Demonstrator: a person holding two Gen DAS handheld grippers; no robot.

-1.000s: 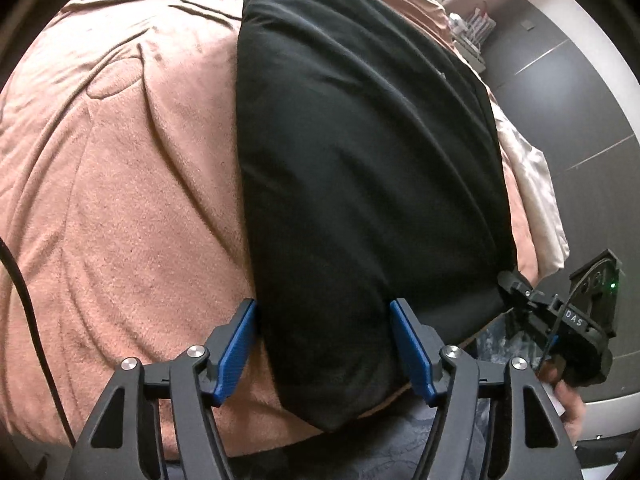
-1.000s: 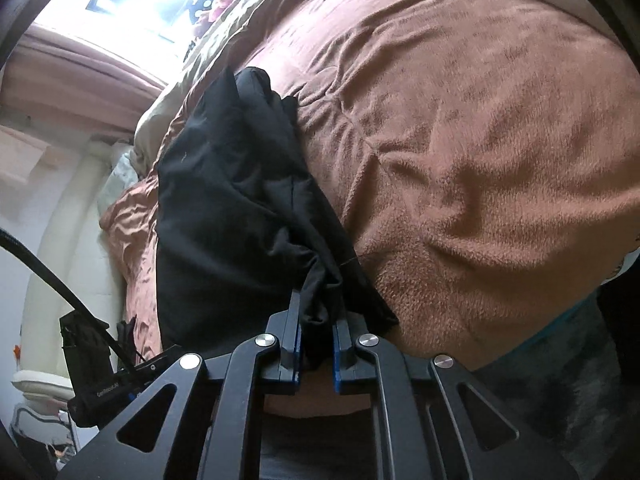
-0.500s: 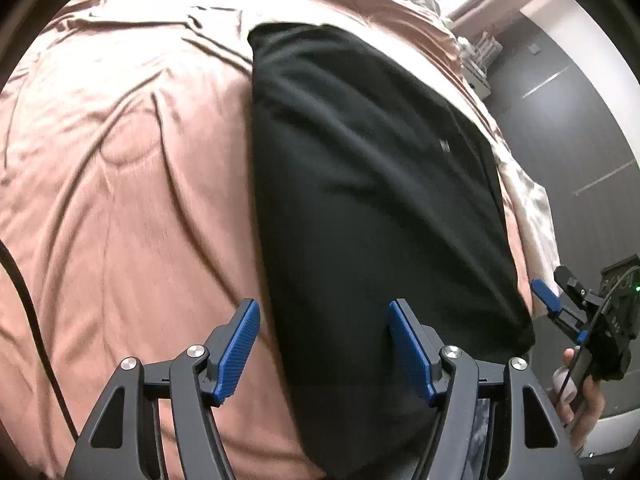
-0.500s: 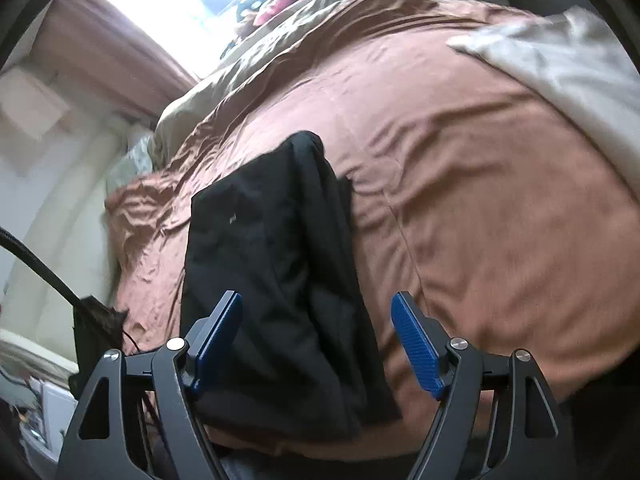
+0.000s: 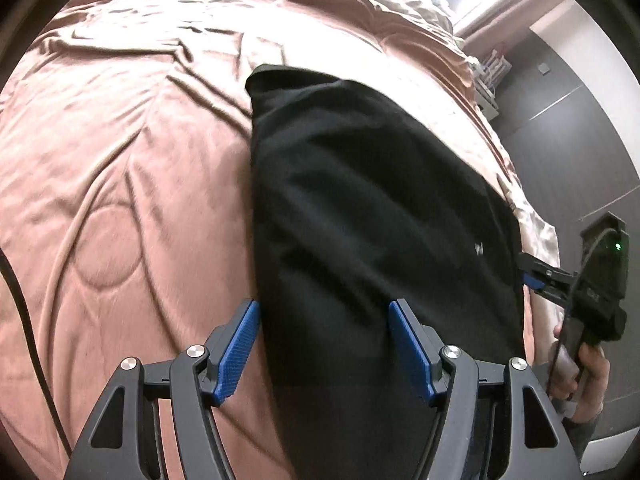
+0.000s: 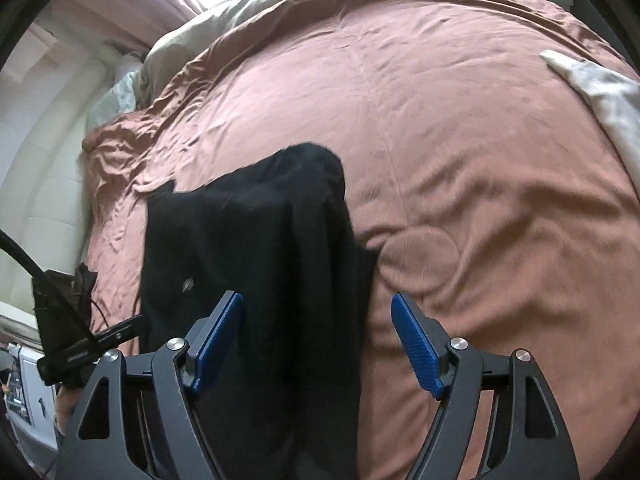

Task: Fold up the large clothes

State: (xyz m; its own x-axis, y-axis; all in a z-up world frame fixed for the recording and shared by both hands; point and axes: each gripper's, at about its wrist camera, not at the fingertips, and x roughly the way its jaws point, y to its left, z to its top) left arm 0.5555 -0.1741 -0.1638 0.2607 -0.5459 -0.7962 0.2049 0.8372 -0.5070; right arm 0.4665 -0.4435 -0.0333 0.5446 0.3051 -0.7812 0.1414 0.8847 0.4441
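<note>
**Desk:** Garment count and position, please.

**Operator:** Garment, singular: I count one black garment [image 5: 372, 216] folded into a long band, lying on the pink-brown bedspread [image 5: 120, 184] near its near edge and running away from me up the bed. A small pale mark shows on the cloth in both wrist views. Along one long side the fabric is bunched into a thicker ridge, clearest from my right wrist camera [image 6: 256, 264].

**Desk:** And the tongs?

**Operator:** Two of them, both apart. My left gripper [image 5: 322, 350] hangs over the garment's near end with its blue pads spread and nothing pinched between them. My right gripper [image 6: 318, 344] is likewise spread wide above the cloth's ridged side, clamped on nothing; the pads do not press the fabric.

**Desk:** Can each camera see the other tool?

**Operator:** Yes. The right gripper and the hand [image 5: 580, 372] holding it show at the edge of the left view, just beside the garment's long side. One green light glows on that unit.

**Desk:** Anything else on the bed?

**Operator:** One pale cloth [image 6: 604, 96] at the far right edge, well apart from the garment, and beige bedding [image 6: 224, 28] bunched at the far end under a bright window.
</note>
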